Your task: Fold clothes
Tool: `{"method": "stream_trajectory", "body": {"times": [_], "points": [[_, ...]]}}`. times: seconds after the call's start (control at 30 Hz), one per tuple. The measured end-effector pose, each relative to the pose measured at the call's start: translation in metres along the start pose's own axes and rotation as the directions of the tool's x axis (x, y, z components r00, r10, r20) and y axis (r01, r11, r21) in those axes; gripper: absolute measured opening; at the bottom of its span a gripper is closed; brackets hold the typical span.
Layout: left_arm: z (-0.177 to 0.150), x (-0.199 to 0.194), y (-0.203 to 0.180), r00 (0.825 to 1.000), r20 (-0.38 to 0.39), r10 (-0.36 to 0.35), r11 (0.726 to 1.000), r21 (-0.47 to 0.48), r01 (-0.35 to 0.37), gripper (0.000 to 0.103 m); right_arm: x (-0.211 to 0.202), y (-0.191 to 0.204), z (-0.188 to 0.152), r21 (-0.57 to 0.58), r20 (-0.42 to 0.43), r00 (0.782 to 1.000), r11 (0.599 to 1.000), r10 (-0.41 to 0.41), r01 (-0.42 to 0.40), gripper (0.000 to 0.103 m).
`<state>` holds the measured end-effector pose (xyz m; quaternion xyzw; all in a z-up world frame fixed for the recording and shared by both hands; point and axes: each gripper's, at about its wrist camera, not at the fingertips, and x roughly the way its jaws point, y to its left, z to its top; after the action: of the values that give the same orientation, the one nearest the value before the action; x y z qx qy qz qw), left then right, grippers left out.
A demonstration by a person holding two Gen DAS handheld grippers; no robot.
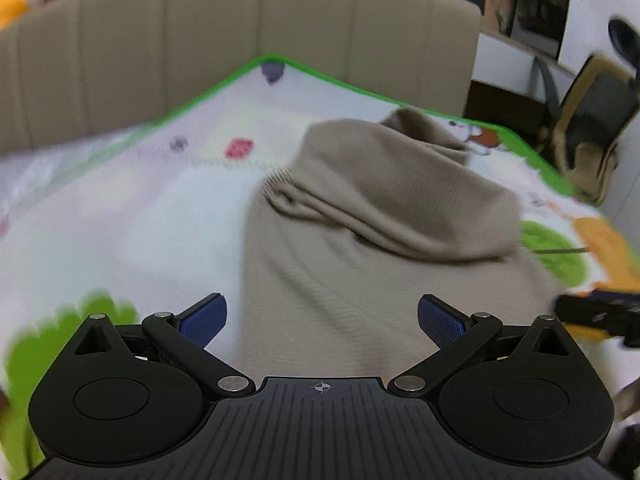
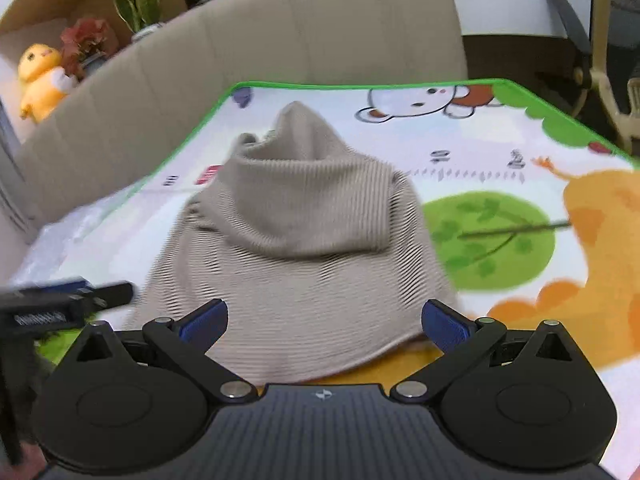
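A beige ribbed knit garment [image 1: 360, 220] lies on the cartoon play mat [image 1: 120, 208], with its upper part folded over in a loose hump. It also shows in the right wrist view [image 2: 304, 232]. My left gripper [image 1: 322, 320] is open and empty, just short of the garment's near left edge. My right gripper [image 2: 324, 322] is open and empty, over the garment's near hem. The right gripper shows at the right edge of the left wrist view [image 1: 600, 312], and the left gripper shows at the left of the right wrist view [image 2: 68, 300].
The play mat [image 2: 500, 152] has a green border and lies against a beige padded sofa back [image 1: 200, 48]. A yellow plush toy [image 2: 40, 76] and plants [image 2: 136, 4] stand on a shelf behind. A desk and chair [image 1: 592, 120] stand to the right.
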<state>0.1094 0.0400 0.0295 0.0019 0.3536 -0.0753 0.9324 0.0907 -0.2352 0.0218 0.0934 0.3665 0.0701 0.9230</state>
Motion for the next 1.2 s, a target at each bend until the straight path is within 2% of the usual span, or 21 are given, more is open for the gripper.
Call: {"method": "stream_trajectory", "body": {"times": [0.07, 0.2, 0.3, 0.4, 0.5, 0.63, 0.7, 0.8, 0.87, 1.0, 1.07, 1.13, 1.2], "points": [[0.006, 0.012, 0.006, 1.0, -0.013, 0.027, 0.999, 0.018, -0.027, 0.103, 0.015, -0.007, 0.006, -0.042, 0.007, 0.999, 0.998, -0.054, 0.054, 0.103], [0.002, 0.034, 0.027, 0.998, -0.066, 0.0, 0.995, -0.097, -0.006, 0.103, 0.034, -0.019, 0.021, -0.091, 0.057, 0.994, 0.991, -0.096, 0.101, 0.103], [0.008, 0.041, 0.037, 1.0, -0.018, 0.013, 0.986, -0.169, -0.015, 0.103, 0.044, -0.029, 0.034, -0.08, 0.092, 0.992, 0.993, -0.081, 0.089, 0.103], [0.017, 0.049, 0.035, 0.997, 0.052, 0.064, 0.989, -0.135, -0.057, 0.103, 0.064, -0.039, 0.04, -0.077, 0.096, 0.991, 0.992, -0.097, 0.104, 0.103], [0.019, 0.066, 0.027, 0.994, 0.046, 0.1, 0.992, -0.081, -0.096, 0.103, 0.084, -0.048, 0.039, -0.075, 0.109, 0.985, 0.986, -0.137, 0.146, 0.103], [0.008, 0.088, 0.015, 0.998, -0.042, 0.042, 0.998, -0.05, -0.044, 0.103, 0.104, -0.068, 0.038, 0.071, 0.083, 0.975, 0.977, -0.207, 0.202, 0.103], [0.001, 0.096, 0.006, 0.996, -0.081, 0.021, 1.0, -0.009, -0.022, 0.103, 0.101, -0.076, 0.041, 0.151, 0.106, 0.965, 0.963, -0.239, 0.222, 0.103], [0.0, 0.094, -0.003, 0.997, -0.068, 0.045, 0.998, 0.05, -0.041, 0.103, 0.101, -0.074, 0.044, 0.137, 0.136, 0.98, 0.982, -0.148, 0.129, 0.103], [0.001, 0.098, -0.003, 0.995, -0.086, 0.047, 0.998, 0.042, -0.044, 0.103, 0.101, -0.072, 0.046, 0.121, 0.152, 0.985, 0.991, -0.08, 0.062, 0.103], [0.004, 0.107, -0.01, 0.993, -0.096, 0.07, 0.995, 0.076, -0.063, 0.103, 0.101, -0.068, 0.05, 0.084, 0.181, 0.982, 0.994, 0.057, -0.073, 0.103], [0.005, 0.11, -0.013, 0.992, -0.1, 0.081, 0.993, 0.091, -0.072, 0.103, 0.126, -0.072, 0.041, 0.101, 0.054, 0.994, 0.989, 0.099, -0.105, 0.103], [0.006, 0.111, -0.014, 0.991, -0.105, 0.088, 0.992, 0.096, -0.078, 0.103, 0.127, -0.066, 0.033, 0.045, 0.058, 0.994, 0.994, 0.093, -0.096, 0.103], [0.006, 0.112, -0.013, 0.991, -0.104, 0.089, 0.992, 0.098, -0.079, 0.103, 0.129, -0.063, 0.033, 0.005, 0.015, 0.997, 0.997, 0.082, -0.082, 0.103]]}}
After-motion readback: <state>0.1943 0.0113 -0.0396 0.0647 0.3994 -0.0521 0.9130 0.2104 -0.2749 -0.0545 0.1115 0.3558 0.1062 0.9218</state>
